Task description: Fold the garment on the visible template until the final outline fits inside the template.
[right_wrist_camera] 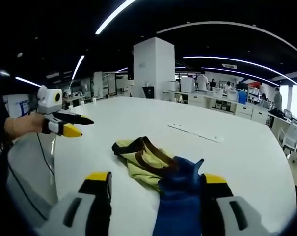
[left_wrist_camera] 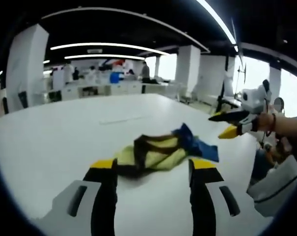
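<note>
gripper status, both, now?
Left gripper: open, holding nothing, above the table just short of the crumpled garment.
Right gripper: open, holding nothing, the garment's blue part lying between its fingers.

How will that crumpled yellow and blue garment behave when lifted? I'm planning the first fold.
The garment lies bunched in soft creases on the white table, so it probably droops limply from any grip. It looks thin and light. On that smooth surface, pushing may slide it.

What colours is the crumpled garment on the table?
Yellow-green with dark brown trim and a blue section; the garment shows best in the right gripper view.
</note>
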`<state>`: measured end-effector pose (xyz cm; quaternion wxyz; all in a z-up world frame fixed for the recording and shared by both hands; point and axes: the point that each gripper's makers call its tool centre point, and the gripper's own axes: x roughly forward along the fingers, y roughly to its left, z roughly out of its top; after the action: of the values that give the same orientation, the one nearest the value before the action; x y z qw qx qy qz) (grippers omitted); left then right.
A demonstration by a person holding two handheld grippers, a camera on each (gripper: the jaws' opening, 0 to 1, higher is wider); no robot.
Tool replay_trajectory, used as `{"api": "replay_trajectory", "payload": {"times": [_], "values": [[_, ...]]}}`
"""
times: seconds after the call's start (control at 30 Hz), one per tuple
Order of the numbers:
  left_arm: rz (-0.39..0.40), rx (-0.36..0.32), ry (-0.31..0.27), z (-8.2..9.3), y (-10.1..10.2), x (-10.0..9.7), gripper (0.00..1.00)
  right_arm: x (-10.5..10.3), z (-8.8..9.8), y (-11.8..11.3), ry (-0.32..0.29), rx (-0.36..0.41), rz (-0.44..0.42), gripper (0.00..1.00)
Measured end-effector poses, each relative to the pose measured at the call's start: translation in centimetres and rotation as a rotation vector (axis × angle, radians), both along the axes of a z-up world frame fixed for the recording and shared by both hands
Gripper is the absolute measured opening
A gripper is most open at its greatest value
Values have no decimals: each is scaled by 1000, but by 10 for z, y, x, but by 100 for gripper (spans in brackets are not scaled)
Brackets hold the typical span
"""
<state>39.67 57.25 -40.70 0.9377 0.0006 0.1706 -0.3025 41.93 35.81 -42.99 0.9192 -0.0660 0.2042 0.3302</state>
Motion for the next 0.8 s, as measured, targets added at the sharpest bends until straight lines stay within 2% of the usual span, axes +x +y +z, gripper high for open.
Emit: {"api": "replay_trajectory", "payload": {"times": [0.17, 0.33, 0.7, 0.8], "values": [[-16, 5, 8, -6, -8, 11, 52, 10, -6, 4, 9, -2, 19, 65], [-32, 12, 22, -17, -14, 21, 48, 23, -10, 10, -6, -6, 28, 58], [-17, 13, 23, -30, -23, 38, 33, 41, -25, 16, 1, -51, 80, 43], [-23, 33, 39, -39, -25, 42, 28, 46, -29, 17, 0, -65, 89, 40]]}}
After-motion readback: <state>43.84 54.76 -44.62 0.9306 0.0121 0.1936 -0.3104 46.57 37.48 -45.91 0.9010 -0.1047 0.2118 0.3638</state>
